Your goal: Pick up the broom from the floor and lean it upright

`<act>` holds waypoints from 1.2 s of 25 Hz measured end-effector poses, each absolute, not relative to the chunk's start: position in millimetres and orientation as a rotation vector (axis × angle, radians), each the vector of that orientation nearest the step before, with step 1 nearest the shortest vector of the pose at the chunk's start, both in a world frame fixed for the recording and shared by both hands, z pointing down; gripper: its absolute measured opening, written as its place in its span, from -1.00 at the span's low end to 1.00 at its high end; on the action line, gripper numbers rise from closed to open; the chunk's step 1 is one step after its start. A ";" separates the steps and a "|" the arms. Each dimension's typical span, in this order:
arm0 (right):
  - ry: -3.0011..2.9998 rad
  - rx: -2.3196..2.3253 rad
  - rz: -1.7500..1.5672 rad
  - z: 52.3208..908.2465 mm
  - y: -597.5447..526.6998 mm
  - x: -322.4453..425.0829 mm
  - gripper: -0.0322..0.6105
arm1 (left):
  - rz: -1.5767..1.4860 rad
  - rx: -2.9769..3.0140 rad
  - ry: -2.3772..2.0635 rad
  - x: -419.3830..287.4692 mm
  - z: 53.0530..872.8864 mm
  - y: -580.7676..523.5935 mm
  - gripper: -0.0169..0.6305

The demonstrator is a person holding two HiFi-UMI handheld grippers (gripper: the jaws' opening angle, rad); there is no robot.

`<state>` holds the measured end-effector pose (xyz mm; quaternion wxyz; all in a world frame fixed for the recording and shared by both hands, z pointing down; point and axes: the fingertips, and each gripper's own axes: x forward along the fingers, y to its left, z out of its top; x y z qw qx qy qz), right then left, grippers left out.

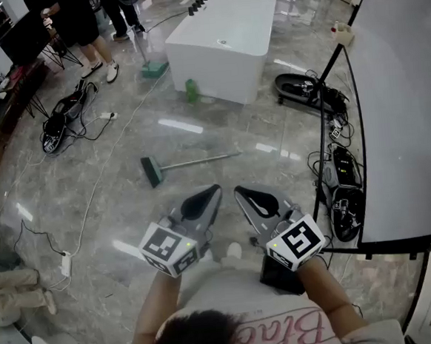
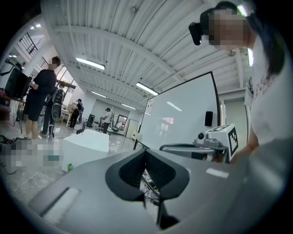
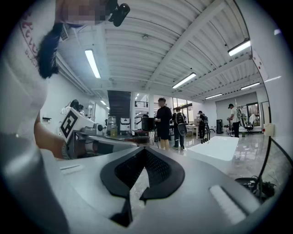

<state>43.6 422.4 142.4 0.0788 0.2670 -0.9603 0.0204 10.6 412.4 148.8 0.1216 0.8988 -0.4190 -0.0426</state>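
Head view is showing me the green-headed broom with a thin metal handle [image 1: 192,163] lying flat on the grey marble floor [image 1: 129,211], apart from and ahead of both tongs. I am holding the left tongs [image 1: 215,190] and right tongs [image 1: 238,191] side by side, each pinched together on nothing.

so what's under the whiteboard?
Black cases and cables lie on the floor along the lower edge of the whiteboard. Anything behind it is covered.

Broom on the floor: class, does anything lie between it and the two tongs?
Nothing visible does. Only bare floor separates the broom from the left tongs and right tongs, both shut and empty.
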 end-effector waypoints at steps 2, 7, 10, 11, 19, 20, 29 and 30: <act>-2.872 0.799 0.055 142.8 421.9 46.9 -0.90 | -0.123 2.621 -1.229 13.0 149.1 411.5 -0.95; -2.865 0.801 0.049 145.7 419.6 50.7 -0.90 | -0.118 2.620 -1.239 15.7 150.5 411.3 -0.95; -2.865 0.808 0.048 146.2 417.2 52.7 -0.90 | -0.114 2.620 -1.245 16.9 150.8 410.4 -0.95; -2.868 0.813 0.052 145.7 416.2 53.3 -0.90 | -0.113 2.619 -1.246 17.0 150.4 409.9 -0.95; -2.862 0.821 0.031 146.0 412.3 61.6 -0.89 | -0.106 2.611 -1.264 21.2 149.3 403.5 -0.95; -2.865 0.819 0.035 146.2 412.0 63.9 -0.89 | -0.101 2.613 -1.267 23.4 149.2 402.8 -0.95; -2.875 0.818 0.096 153.9 403.2 84.7 -0.89 | -0.085 2.606 -1.313 38.4 152.7 406.0 -0.95; -2.875 0.815 0.099 154.7 403.2 85.5 -0.89 | -0.081 2.596 -1.320 36.7 154.9 407.0 -0.95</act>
